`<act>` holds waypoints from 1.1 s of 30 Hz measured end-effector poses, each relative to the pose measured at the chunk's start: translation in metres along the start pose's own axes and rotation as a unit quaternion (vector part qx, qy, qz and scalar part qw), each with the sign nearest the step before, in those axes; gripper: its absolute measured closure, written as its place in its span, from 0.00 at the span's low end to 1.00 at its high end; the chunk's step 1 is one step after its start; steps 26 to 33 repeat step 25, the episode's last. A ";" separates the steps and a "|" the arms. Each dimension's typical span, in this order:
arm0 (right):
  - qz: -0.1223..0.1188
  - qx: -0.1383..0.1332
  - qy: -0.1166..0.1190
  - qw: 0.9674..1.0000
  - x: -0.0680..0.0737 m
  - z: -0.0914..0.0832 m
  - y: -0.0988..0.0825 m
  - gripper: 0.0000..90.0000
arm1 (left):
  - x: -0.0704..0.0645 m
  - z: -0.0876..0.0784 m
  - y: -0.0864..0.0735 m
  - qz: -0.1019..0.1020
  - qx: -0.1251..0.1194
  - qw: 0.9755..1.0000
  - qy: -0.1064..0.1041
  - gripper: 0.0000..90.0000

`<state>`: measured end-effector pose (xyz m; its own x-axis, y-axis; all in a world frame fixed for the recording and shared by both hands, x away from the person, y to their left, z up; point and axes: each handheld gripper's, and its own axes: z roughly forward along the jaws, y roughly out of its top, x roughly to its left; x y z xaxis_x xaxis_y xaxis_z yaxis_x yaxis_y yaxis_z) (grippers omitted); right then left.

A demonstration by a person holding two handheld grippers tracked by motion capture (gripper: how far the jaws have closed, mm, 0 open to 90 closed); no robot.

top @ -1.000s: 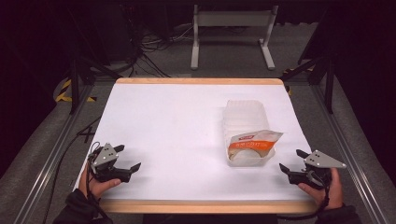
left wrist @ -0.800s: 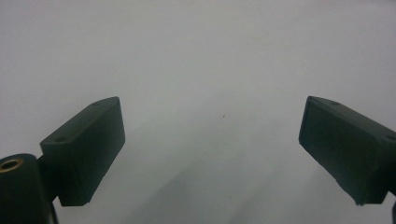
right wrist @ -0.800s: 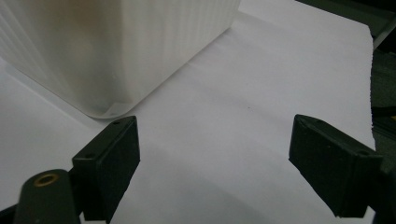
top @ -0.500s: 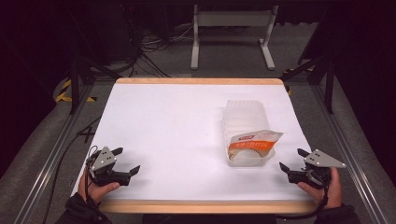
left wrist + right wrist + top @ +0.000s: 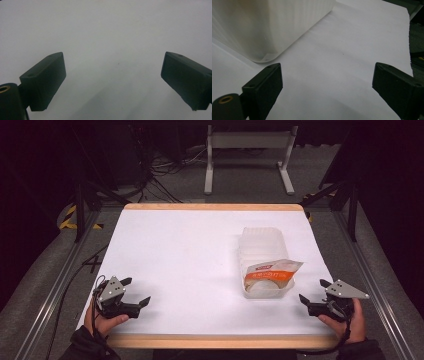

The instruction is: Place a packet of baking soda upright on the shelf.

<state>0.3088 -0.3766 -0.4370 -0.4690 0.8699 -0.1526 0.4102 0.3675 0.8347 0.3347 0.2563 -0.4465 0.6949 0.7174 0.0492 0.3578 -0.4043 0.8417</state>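
A stack of translucent white plastic containers (image 5: 261, 245) lies on its side on the right half of the white table (image 5: 190, 255). An orange-and-white packet (image 5: 271, 273) rests in the stack's open front end. My left gripper (image 5: 136, 290) sits near the front left corner, open, with bare table between its jaws (image 5: 113, 72). My right gripper (image 5: 314, 290) sits near the front right corner, just right of the stack, open and holding nothing. In the right gripper view a rounded corner of the containers (image 5: 274, 25) stands ahead and left of the right gripper (image 5: 327, 80).
A wooden rim (image 5: 215, 341) borders the table. Metal rails (image 5: 45, 285) run along both sides. A white metal stand (image 5: 247, 150) and cables lie on the floor beyond the far edge. The table's right edge (image 5: 409, 42) is close to my right gripper.
My left gripper has shifted very slightly toward the front edge. The right gripper, the containers and the packet have stayed where they were.
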 end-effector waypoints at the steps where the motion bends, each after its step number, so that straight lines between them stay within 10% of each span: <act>1: 0.001 0.000 0.000 1.000 0.000 0.000 0.000 0.11 | 0.000 0.000 0.000 -0.001 -0.001 1.000 0.001 0.07; 33: 0.010 -0.007 0.001 1.000 -0.001 0.001 -0.001 0.12 | 0.001 0.002 0.000 -0.008 -0.002 1.000 -0.009 0.07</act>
